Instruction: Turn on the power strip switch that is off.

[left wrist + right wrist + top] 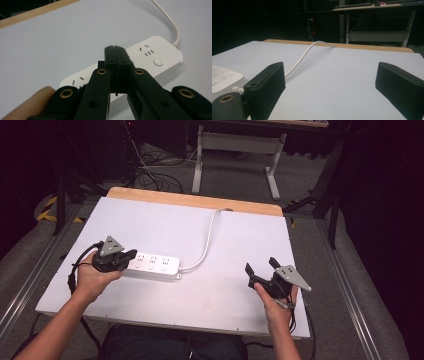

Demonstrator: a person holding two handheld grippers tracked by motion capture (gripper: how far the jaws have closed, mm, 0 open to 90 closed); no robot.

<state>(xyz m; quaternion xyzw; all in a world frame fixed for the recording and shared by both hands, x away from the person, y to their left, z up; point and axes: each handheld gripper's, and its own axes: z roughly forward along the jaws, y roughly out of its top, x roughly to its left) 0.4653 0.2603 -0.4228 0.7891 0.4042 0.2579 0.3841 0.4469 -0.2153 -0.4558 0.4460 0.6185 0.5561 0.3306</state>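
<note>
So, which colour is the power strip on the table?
White; the power strip shows best in the left gripper view.

A white power strip [151, 266] is lying with its white cord [207, 240] on a white table [240, 270] edged in light wood. Both grippers are showing black jaws.

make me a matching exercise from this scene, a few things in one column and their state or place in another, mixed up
Things:
1. left claw
2. right claw
3. power strip
4. white cord

States or places:
A. jaws wide apart, nothing between them
B. runs from the strip's end to the table's far edge
C. jaws shut together, tips over the strip
D. lies flat on the white table, sockets up

Pairs: 1-C, 2-A, 3-D, 4-B
</note>
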